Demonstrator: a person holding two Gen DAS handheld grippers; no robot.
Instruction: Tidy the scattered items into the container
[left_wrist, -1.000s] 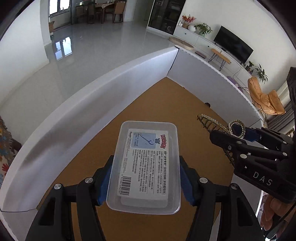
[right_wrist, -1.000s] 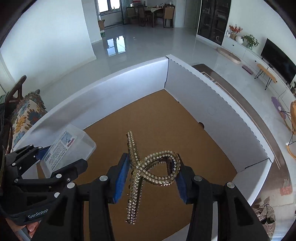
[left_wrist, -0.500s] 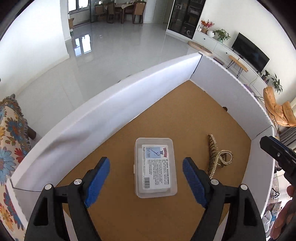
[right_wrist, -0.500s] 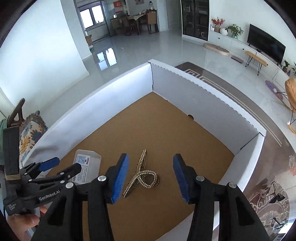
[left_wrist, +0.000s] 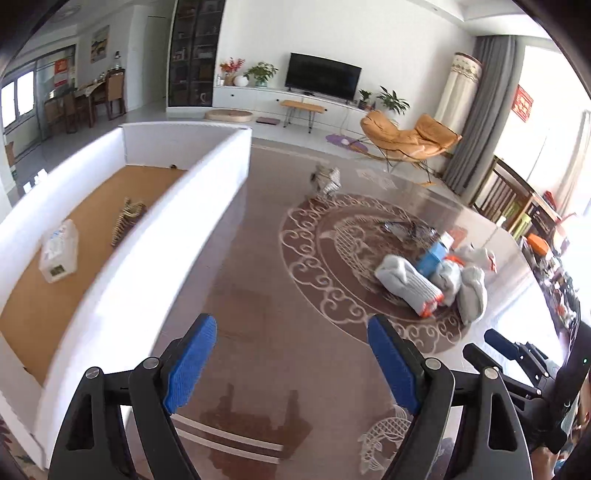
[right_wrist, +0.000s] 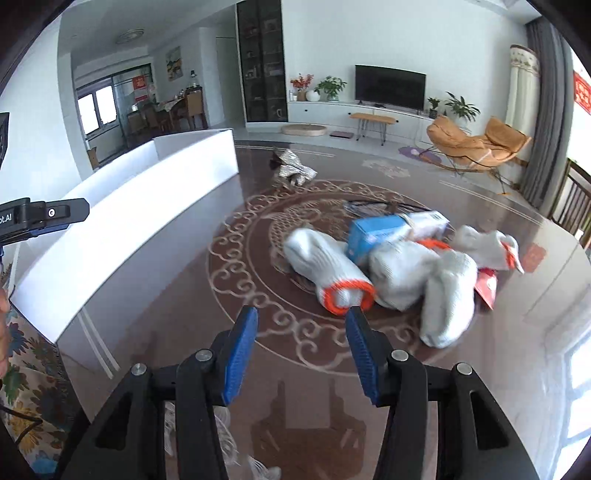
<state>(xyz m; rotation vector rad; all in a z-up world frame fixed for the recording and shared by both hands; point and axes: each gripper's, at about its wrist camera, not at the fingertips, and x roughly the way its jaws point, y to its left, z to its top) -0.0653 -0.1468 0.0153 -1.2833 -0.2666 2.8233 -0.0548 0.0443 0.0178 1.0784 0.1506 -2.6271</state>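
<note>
A dark television (left_wrist: 324, 82) is mounted on the far wall above a white low cabinet (right_wrist: 369, 110). An orange lounge chair (left_wrist: 408, 138) is positioned to its right. Potted plants (right_wrist: 330, 88) are noted on the cabinet.

Bright living room, television (left_wrist: 324, 81), orange lounge chair (left_wrist: 408, 138)

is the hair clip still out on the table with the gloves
No, the hair clip lies on the brown floor inside the white box, beside the clear plastic case, apart from the gloves on the table.
</note>
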